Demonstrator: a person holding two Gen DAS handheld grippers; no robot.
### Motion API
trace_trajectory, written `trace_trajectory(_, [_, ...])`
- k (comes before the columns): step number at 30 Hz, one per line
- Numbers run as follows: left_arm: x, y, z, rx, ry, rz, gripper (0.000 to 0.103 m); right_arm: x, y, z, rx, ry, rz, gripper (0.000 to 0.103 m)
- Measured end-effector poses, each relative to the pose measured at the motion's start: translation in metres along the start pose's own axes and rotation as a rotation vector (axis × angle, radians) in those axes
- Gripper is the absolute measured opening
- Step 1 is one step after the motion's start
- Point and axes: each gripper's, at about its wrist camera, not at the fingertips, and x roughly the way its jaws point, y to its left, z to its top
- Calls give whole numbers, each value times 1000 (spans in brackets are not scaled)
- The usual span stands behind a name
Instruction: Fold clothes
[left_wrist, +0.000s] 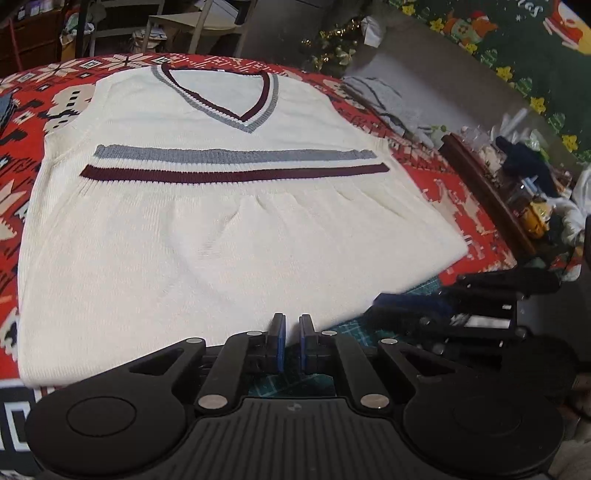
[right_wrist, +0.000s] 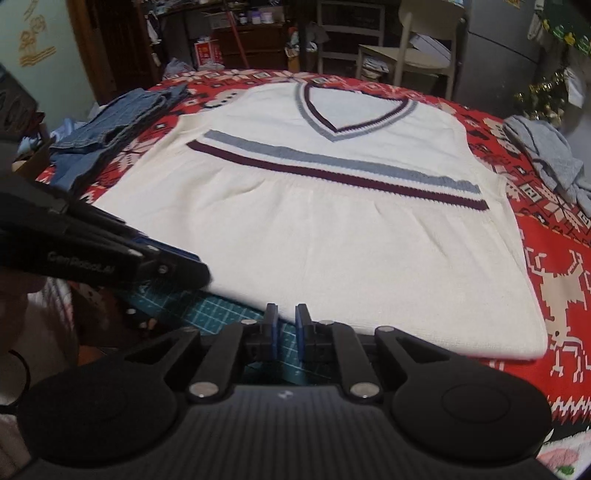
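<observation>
Left tongs (left_wrist: 291, 325) nearly closed at six o'clock, hem of white vest (left_wrist: 229, 229) between the pads, right tongs (right_wrist: 286, 315) slightly parted, gripping nothing, vest flat on red patterned tabletop (right_wrist: 561, 266), V-neck toward twelve o'clock.

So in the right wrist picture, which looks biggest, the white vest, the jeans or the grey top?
1. White vest, by far.
2. Jeans and grey top look alike in size; both are partly cut off, so I won't rank them.
</observation>
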Motion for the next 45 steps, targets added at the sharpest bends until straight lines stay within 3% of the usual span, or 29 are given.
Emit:
trace_trajectory(4, [1, -9, 2, 19, -37, -29, 6, -4, 4, 9, -3, -51, -1, 10])
trace_trajectory(10, [17, -11, 0, 42, -10, -4, 5, 23, 7, 9, -4, -20, -29, 9])
trace_trajectory(20, [11, -7, 1, 4, -35, -38, 5, 3, 9, 6, -6, -58, -45, 9])
trace_trajectory(32, [14, 1, -3, -9, -22, -56, 5, -3, -57, -8, 258, -7, -128, 9])
trace_trajectory(45, [12, 3, -5, -11, -19, -63, 5, -20, -132, -28, 444, -10, -301, 9])
